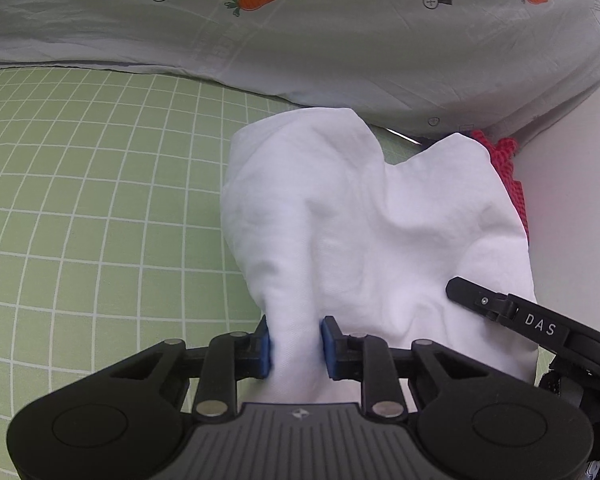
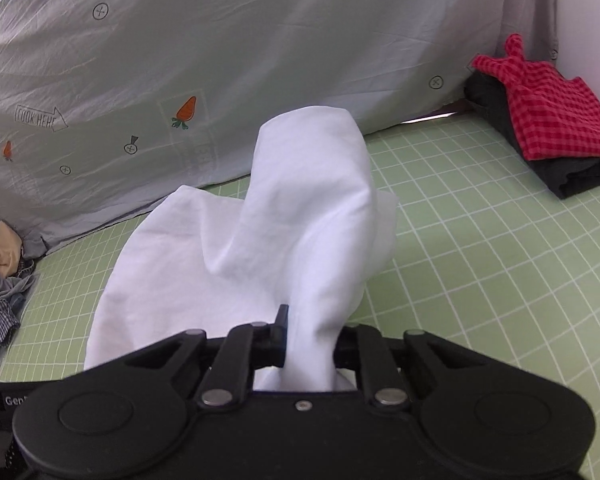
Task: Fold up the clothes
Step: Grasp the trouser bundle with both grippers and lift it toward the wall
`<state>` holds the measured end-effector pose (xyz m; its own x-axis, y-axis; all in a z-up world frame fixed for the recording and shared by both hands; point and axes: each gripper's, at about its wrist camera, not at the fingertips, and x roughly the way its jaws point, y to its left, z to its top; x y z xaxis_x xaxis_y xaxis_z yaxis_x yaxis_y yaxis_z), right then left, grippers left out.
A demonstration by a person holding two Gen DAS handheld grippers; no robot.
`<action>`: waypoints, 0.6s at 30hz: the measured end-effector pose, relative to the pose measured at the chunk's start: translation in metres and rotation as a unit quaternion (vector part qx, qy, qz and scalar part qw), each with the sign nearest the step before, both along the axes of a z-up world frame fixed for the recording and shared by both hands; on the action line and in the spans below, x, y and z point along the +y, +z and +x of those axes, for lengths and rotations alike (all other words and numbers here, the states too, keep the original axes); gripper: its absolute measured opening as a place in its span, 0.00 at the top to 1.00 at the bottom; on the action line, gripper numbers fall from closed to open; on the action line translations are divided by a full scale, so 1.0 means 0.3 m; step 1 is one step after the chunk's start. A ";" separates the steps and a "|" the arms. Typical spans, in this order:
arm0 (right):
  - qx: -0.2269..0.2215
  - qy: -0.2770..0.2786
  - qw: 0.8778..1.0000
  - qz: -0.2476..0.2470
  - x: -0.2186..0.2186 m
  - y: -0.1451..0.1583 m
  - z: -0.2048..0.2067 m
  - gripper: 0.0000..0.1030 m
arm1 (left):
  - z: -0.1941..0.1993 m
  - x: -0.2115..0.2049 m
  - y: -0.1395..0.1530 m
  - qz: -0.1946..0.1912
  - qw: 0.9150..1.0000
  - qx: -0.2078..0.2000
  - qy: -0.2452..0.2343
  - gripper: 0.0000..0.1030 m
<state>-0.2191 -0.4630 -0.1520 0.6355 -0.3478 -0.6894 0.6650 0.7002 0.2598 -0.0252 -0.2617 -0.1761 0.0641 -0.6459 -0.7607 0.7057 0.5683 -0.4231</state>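
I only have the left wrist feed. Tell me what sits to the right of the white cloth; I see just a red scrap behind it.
Observer: That scrap is a folded red checked garment, lying on top of a folded black garment by the wall.
Operator: Confirm the right gripper's grip.
Observer: The right gripper is shut on the white cloth, which bunches up between its fingers.
Operator: Report anything unfolded left.
Observer: A loose pile of clothes lies at the left edge of the green grid sheet, beside the carrot-print bedding.
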 end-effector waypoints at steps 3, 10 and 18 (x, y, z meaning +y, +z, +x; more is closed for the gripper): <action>0.005 -0.031 0.999 -0.007 0.033 0.020 -0.085 0.87 | -0.060 -0.010 0.011 -0.003 0.999 0.001 -0.031 0.75; 0.006 -0.106 0.994 -0.012 0.043 0.039 -0.340 0.87 | -0.265 -0.132 0.022 -0.013 0.994 0.003 -0.106 0.75; -0.029 -0.137 0.990 -0.034 -0.224 0.026 -0.638 0.87 | -0.579 -0.443 0.059 -0.059 0.991 -0.034 -0.115 0.77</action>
